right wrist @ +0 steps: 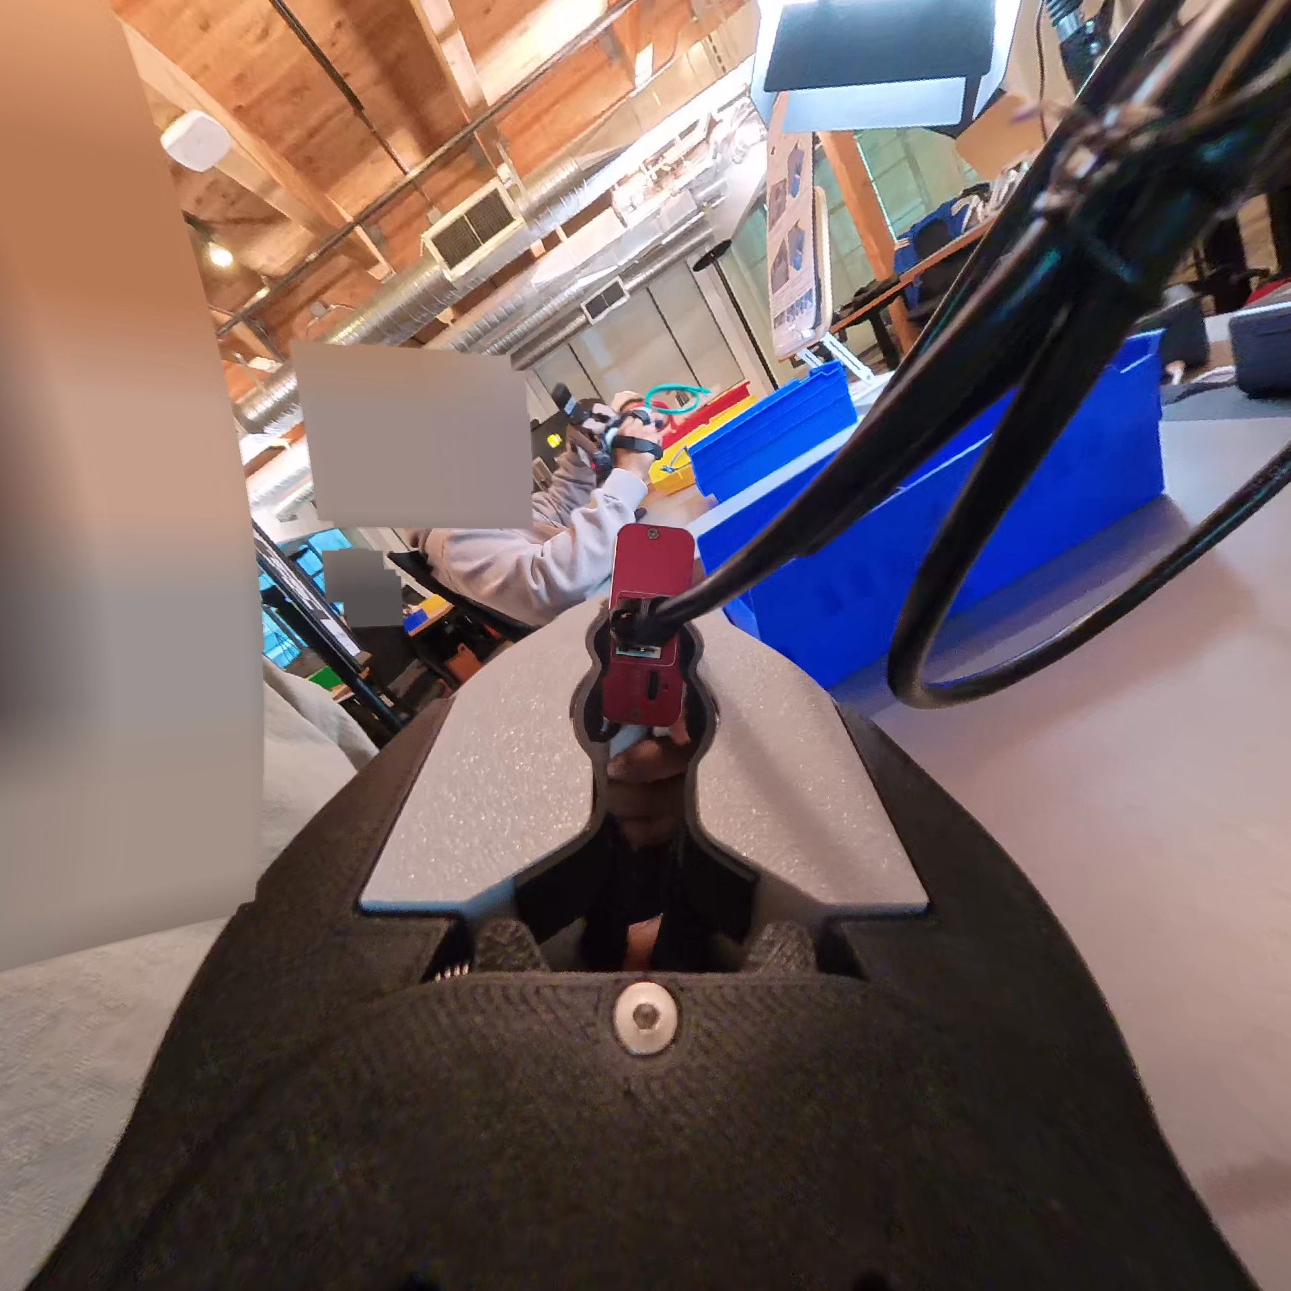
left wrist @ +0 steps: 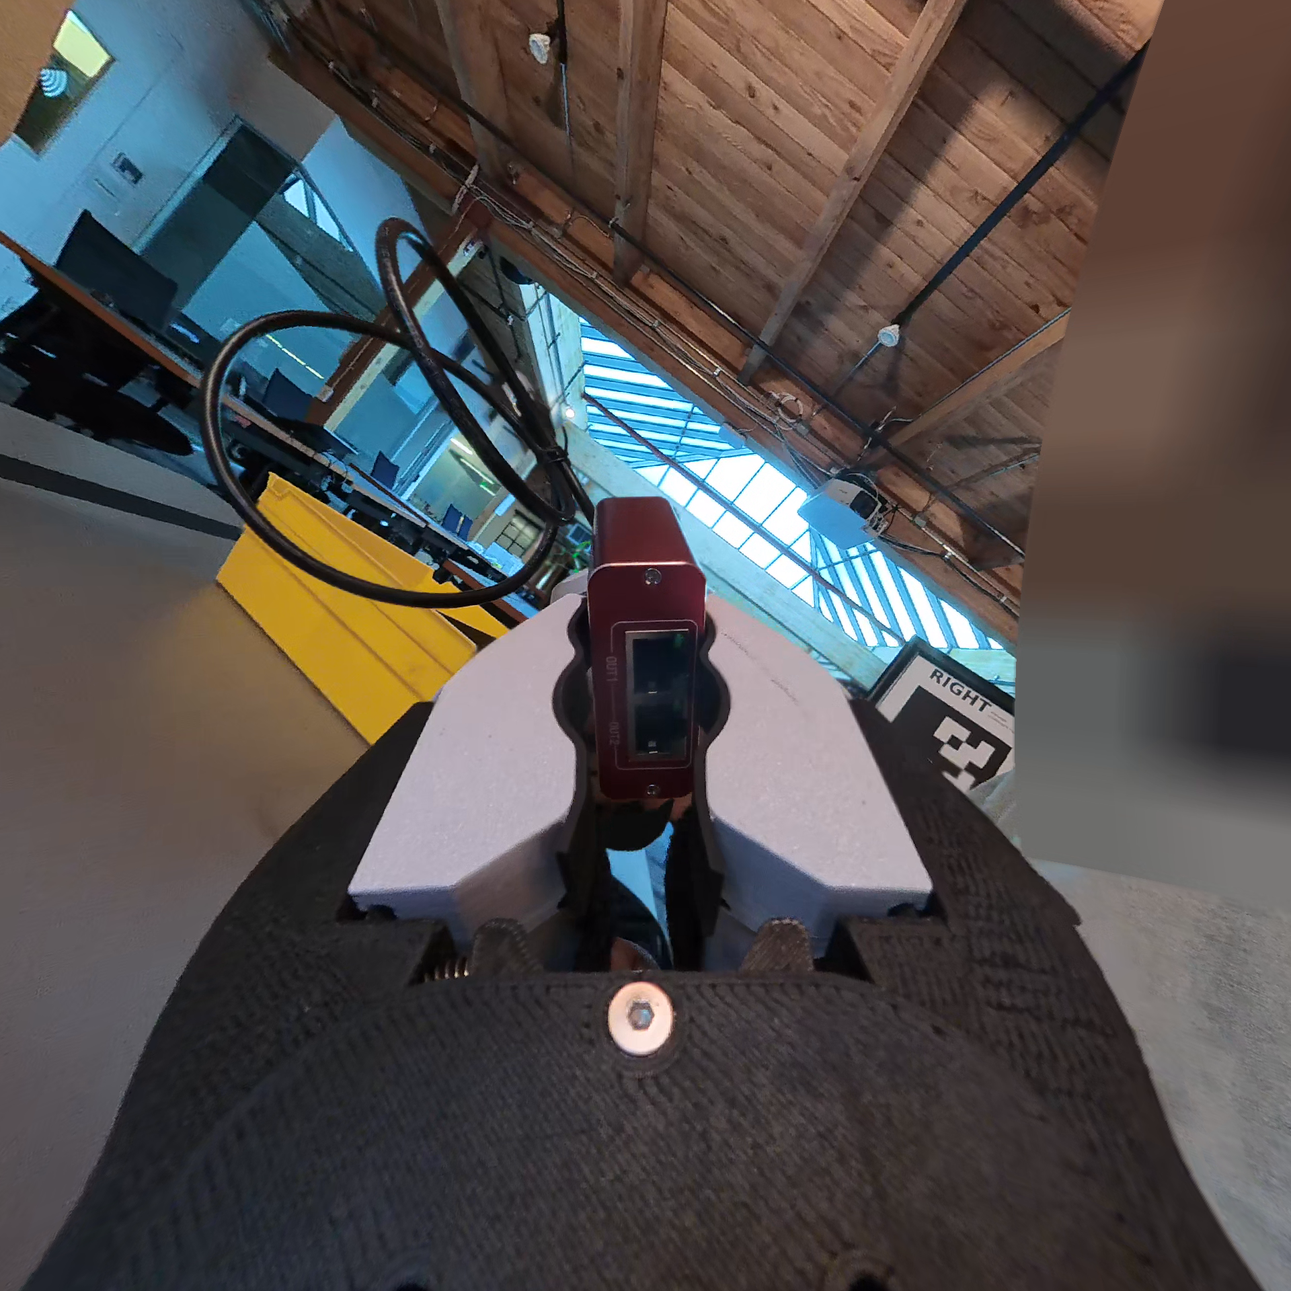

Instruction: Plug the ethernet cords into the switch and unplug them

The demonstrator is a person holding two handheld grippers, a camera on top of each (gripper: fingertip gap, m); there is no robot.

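Note:
My left gripper [left wrist: 646, 698] is shut on a small red switch [left wrist: 643, 601] and holds it up off the table. Two empty ports face the left camera. In the right wrist view the switch's other end [right wrist: 653, 559] faces me with a black ethernet cord [right wrist: 754, 576] plugged into it. My right gripper [right wrist: 646, 650] stands closed around that plug. The cord loops away to the right and also shows as loops behind the switch in the left wrist view [left wrist: 213, 419]. The right gripper's marker tag [left wrist: 957, 733] shows at the right.
A yellow bin [left wrist: 335, 608] stands on the table behind the switch to the left. A blue bin [right wrist: 1104, 475] stands on the grey table [right wrist: 1048, 838] at the right. A person's sleeve [right wrist: 559, 552] shows beyond, with more bins farther back. My left and right fingertips are right by each other.

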